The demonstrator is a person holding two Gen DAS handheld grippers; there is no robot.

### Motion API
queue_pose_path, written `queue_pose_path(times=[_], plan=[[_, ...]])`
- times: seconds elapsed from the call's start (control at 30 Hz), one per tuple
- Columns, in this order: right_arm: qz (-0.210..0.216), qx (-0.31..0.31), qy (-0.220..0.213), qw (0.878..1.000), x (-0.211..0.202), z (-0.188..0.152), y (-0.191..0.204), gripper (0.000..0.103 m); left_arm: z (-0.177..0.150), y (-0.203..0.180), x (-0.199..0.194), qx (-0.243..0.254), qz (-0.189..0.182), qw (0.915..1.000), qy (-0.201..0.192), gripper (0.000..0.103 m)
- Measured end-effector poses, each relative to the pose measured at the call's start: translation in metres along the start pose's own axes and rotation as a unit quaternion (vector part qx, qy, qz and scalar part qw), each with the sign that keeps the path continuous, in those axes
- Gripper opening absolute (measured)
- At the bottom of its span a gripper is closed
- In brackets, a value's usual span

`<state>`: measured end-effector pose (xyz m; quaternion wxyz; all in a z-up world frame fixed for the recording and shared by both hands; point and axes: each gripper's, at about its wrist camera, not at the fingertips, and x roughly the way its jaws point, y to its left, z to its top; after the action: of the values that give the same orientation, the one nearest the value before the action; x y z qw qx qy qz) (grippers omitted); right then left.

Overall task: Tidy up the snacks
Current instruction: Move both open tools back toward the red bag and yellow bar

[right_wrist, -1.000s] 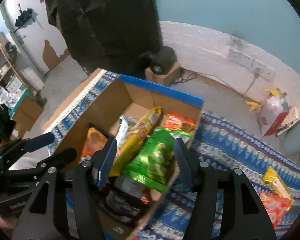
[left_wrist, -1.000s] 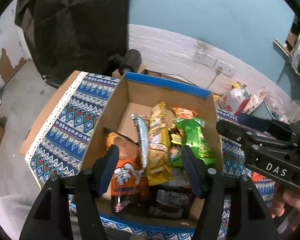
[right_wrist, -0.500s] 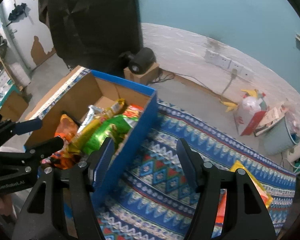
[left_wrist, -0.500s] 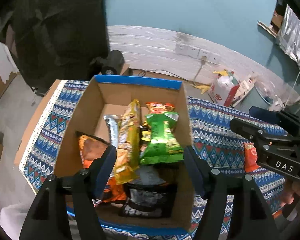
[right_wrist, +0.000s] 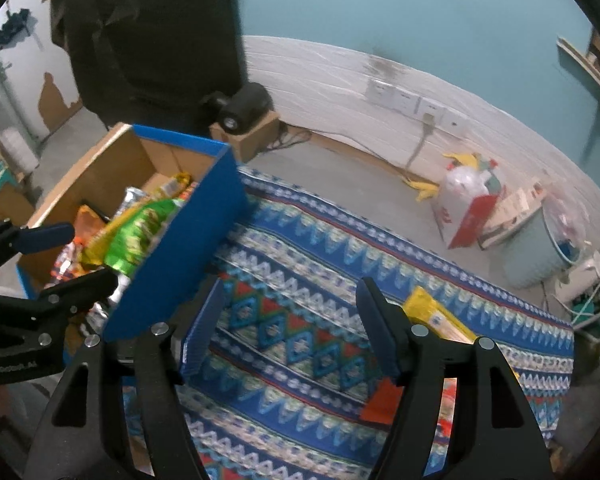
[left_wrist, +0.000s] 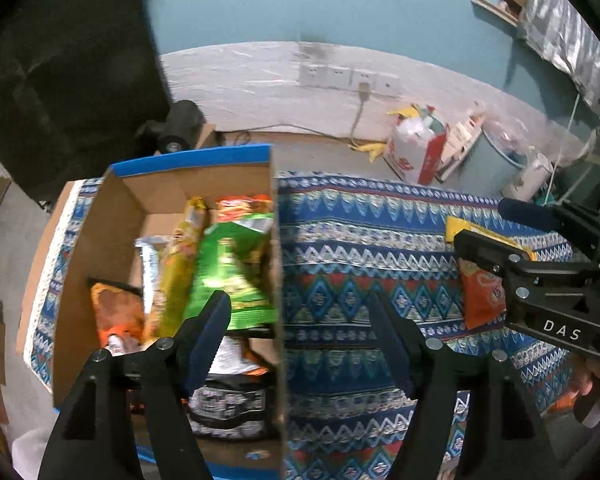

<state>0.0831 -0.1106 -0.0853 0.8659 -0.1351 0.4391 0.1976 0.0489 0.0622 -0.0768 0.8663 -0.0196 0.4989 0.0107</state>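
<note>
While both grippers hang over the patterned cloth (left_wrist: 364, 248) on the worktop, nothing's in either one. Left gripper (left_wrist: 300, 332): fingers opening, nothing between the pads, just the box's right wall and cloth behind them. Right gripper (right_wrist: 288, 320): fingers opening too, only cloth btwn them.

Cardboard box (left_wrist: 100, 216) w/ blue rim sits far left on the cloth, already packed: green bag (left_wrist: 232, 272) against its right wall, yellow bag (left_wrist: 180, 256) beside it, silver pack (left_wrist: 148, 252) and orange bag (left_wrist: 116, 308) further left, a dark pack (left_wrist: 228, 404) at the near end.

Loose snacks remain on the right: orange packet (left_wrist: 480, 296) and yellow packet (left_wrist: 460, 226) in the left view, partly behind the right gripper's body. In the right view the yellow packet (right_wrist: 432, 312) pokes out just past the right finger, an orange-red one (right_wrist: 384, 400) below it, mostly hidden.

Looks like the next job is a pick on those right-side packets; task's maybe over halfway.

Risks from here:
- Packets lie flat on soft cloth, so fingers could pinch fabric along w/ the foil and drag the cloth, and the box w/ it.
- Slick foil = slip if caught only by a corner.
- Yellow and orange-red packets seem to touch or overlap; can't tell which. Grabbing one may flick the other off the edge.
- Box is full on the right side; dropping another bag in may push the green one over the wall.
- Both grippers close together, clash possible.
</note>
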Motion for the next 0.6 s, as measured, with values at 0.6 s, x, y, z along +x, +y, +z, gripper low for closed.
queue_pose_path(times=[0.6], plan=[[-0.065, 0.090, 0.069, 0.991, 0.043, -0.043, -0.143, 0.072, 0.022, -0.080, 0.079, 0.020, -0.016, 0.9973, 0.068, 0.073]])
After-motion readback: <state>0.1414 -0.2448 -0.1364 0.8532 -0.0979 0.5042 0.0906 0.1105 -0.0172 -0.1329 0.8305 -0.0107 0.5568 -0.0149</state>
